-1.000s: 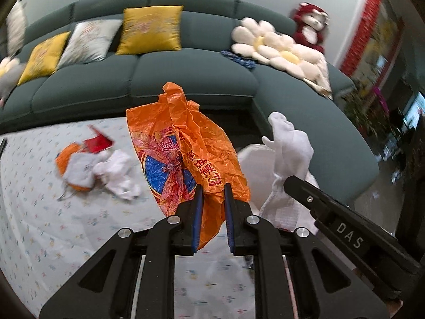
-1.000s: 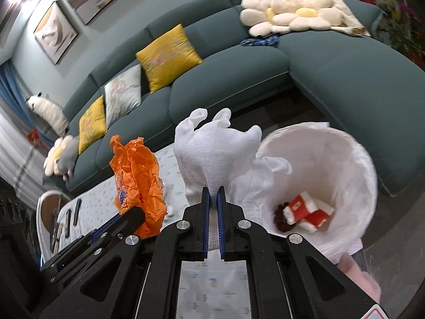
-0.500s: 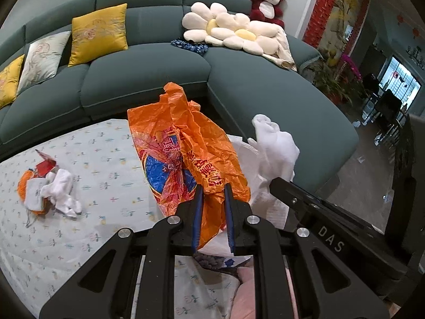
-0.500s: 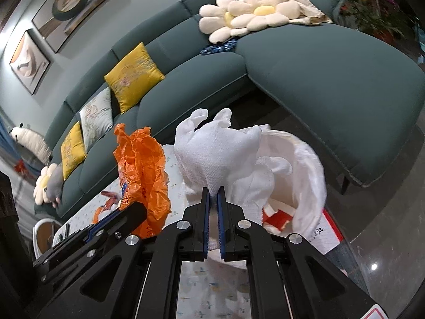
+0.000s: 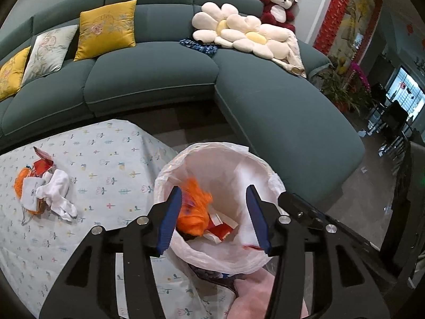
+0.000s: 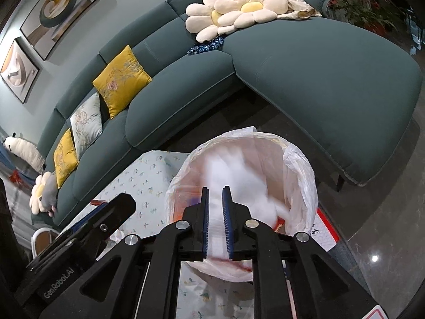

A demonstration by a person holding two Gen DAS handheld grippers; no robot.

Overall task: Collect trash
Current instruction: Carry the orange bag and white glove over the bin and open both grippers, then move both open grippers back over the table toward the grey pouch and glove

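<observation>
A bin lined with a white plastic bag [image 5: 268,175] stands just off the table's corner; it also shows in the right wrist view [image 6: 300,164]. My left gripper [image 5: 213,215] is open above the bin, and the orange plastic bag [image 5: 195,207] lies blurred inside it beside red wrappers [image 5: 221,230]. My right gripper [image 6: 215,220] has its jaws slightly parted above the bin, with the blurred white cloth [image 6: 239,183] dropping into it. A pile of trash [image 5: 43,188], with orange netting, a red box and a white cloth, lies on the table at left.
The table has a pale flower-print cloth [image 5: 111,159]. A curved dark green sofa [image 5: 164,79] with yellow cushions [image 5: 106,29] and flower cushions [image 5: 239,32] wraps around behind. Dark glossy floor [image 6: 379,228] lies to the right of the bin.
Both grippers moved over the bin and opened. The orange bag left my left gripper and the white cloth left my right gripper; both fell into the bin.
</observation>
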